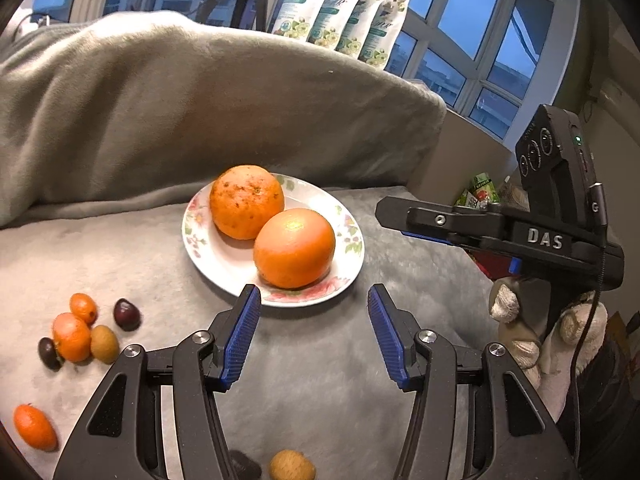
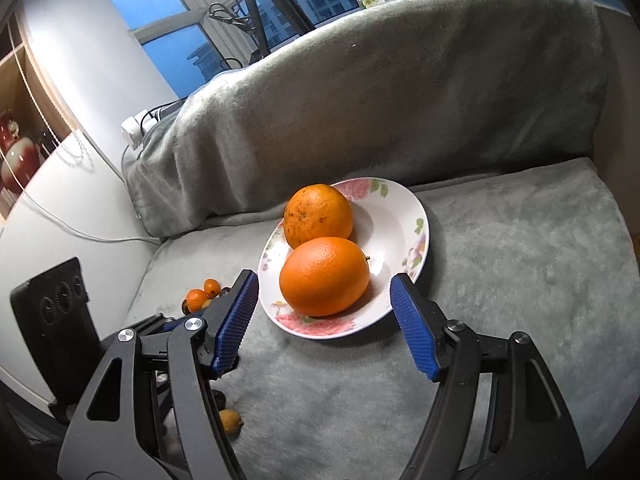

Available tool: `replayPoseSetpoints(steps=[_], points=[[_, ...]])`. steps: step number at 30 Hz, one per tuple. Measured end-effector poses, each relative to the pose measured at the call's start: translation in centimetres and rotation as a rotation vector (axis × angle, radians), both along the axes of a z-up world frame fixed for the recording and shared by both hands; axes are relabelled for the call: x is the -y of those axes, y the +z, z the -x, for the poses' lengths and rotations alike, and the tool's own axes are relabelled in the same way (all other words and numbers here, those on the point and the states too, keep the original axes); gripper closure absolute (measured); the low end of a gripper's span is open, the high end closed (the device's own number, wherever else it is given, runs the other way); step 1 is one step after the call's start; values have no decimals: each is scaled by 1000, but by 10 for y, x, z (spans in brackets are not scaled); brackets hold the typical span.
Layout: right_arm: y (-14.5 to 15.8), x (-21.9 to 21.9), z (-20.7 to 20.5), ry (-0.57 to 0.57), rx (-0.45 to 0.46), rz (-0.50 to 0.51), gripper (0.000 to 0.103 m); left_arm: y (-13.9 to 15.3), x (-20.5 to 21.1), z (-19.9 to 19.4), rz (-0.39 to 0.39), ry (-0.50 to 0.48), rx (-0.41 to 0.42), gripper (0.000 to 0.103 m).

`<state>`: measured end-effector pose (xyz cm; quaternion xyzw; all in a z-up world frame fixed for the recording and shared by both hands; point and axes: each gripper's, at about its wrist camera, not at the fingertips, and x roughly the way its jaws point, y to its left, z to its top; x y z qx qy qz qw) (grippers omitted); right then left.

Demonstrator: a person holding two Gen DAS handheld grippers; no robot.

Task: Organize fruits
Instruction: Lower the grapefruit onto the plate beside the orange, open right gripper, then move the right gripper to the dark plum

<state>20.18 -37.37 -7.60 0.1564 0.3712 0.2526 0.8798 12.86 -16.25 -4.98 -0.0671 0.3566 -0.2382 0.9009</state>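
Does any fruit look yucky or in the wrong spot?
The back orange on the plate has brown speckles on its skin; the front orange looks clean. The small fruits lie scattered on the grey blanket, off the plate.

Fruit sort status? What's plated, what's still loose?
Done: two oranges, a speckled one and a smooth one, sit on the floral plate. In hand: nothing; the left tongs and right tongs are both open and empty. Left: the small fruits on the grey blanket, including a kumquat, plum and kiwi.
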Motion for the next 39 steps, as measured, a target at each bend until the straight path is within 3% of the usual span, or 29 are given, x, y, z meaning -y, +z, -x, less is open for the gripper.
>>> replayPoseSetpoints(steps=[4, 6, 12, 19, 26, 32, 36, 39], points=[[1, -6, 8, -3, 26, 29, 31, 4, -8, 12, -32, -1, 38, 48], [2, -12, 13, -3, 47, 47, 23, 5, -15, 16, -40, 11, 49, 48], [7, -34, 28, 49, 97, 108, 22, 5, -53, 29, -74, 48, 57, 48], [6, -61, 41, 129, 110, 147, 22, -9, -104, 31, -157, 127, 30, 48], [-3, -90, 56, 213, 96, 175, 23, -19, -140, 20, -167, 164, -12, 49], [-8, -117, 75, 316, 97, 226, 33, -28, -151, 5, -133, 141, -50, 50], [-15, -132, 85, 398, 84, 284, 48, -33, -148, -4, -126, 124, -66, 53], [-21, -142, 92, 455, 71, 321, 49, -40, -148, -12, -114, 121, -85, 54]])
